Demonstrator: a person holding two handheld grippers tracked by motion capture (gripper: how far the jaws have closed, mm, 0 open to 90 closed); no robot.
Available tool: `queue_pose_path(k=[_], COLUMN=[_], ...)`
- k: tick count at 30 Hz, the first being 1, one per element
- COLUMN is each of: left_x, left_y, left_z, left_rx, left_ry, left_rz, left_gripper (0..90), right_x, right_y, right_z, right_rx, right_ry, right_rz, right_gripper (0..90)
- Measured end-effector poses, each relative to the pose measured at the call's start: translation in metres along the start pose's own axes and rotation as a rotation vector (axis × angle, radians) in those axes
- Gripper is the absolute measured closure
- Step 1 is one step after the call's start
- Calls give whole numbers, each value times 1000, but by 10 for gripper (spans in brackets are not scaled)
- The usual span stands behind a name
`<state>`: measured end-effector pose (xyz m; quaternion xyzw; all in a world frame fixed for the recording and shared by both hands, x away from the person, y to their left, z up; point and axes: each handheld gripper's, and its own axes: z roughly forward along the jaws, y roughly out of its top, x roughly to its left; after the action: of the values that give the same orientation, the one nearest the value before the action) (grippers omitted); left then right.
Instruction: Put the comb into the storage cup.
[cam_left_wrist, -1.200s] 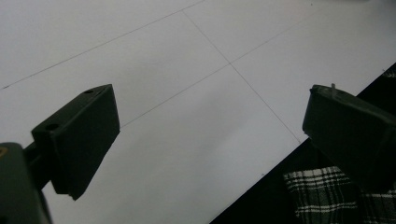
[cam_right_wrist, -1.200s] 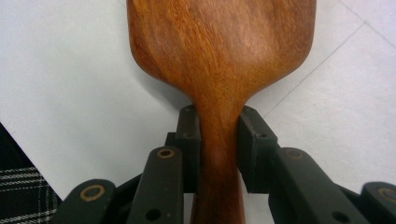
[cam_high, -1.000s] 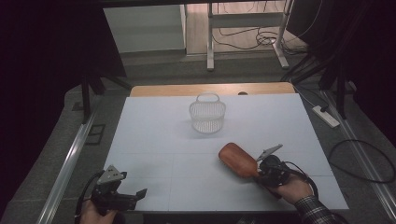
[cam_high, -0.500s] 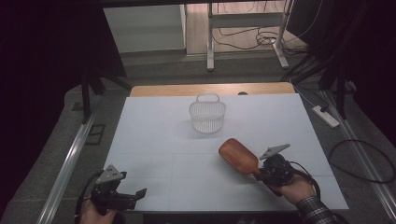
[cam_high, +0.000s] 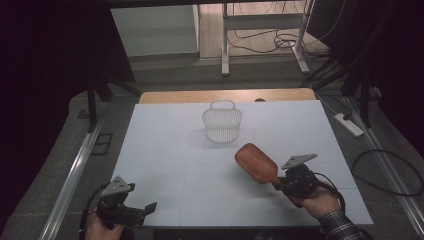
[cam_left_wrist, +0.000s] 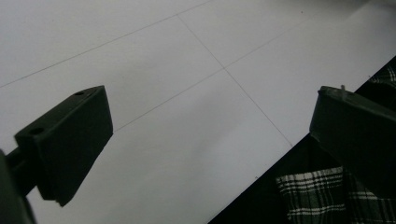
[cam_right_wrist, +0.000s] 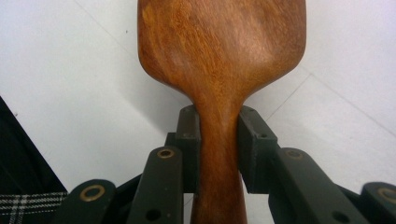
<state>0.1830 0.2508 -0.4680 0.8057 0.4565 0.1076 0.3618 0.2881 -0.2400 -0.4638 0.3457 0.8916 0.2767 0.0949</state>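
Right gripper (cam_high: 280, 183) clamps the hairbrush (cam_high: 257, 163) by its handle, head raised toward the basket (cam_high: 222, 121), while left gripper (cam_high: 145, 210) idles wide apart at the counter's (cam_high: 165, 130) near-left corner, having just been opening.

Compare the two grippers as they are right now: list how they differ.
The left gripper has its jaws spread wide with bare table between them, having just been opening; the right gripper is clamped on the handle of the wooden hairbrush. The left gripper sits at the table's near edge; the right gripper is farther in, pointing the hairbrush toward the white basket. Both are black and hand-held.
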Motion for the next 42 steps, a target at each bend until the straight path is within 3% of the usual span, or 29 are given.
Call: queue_pose_path(k=[4, 12, 21, 26, 31, 42], left_x=[-1, -5, -10, -13, -17, -20], left_y=[4, 14, 32, 44, 52, 75], left_z=[3, 14, 26, 30, 33, 42], left_rx=[-22, -13, -18, -41, -55, -88], left_ry=[-23, -88, -147, -181, -186, -242], left_rz=[12, 33, 91, 86, 101, 72], left_gripper=[0, 0, 0, 0, 0, 0], right_x=[-1, -1, 1, 1, 2, 7], right_y=[1, 3, 6, 8, 10, 16], right_z=[-6, -13, -16, -19, -21, -26], right_rx=[-25, -64, -91, -111, -128, -174], right_ry=[-3, -7, 2, 8, 12, 13], right_rz=[3, 5, -2, -1, -1, -8], right_gripper=[725, 724, 725, 724, 724, 724])
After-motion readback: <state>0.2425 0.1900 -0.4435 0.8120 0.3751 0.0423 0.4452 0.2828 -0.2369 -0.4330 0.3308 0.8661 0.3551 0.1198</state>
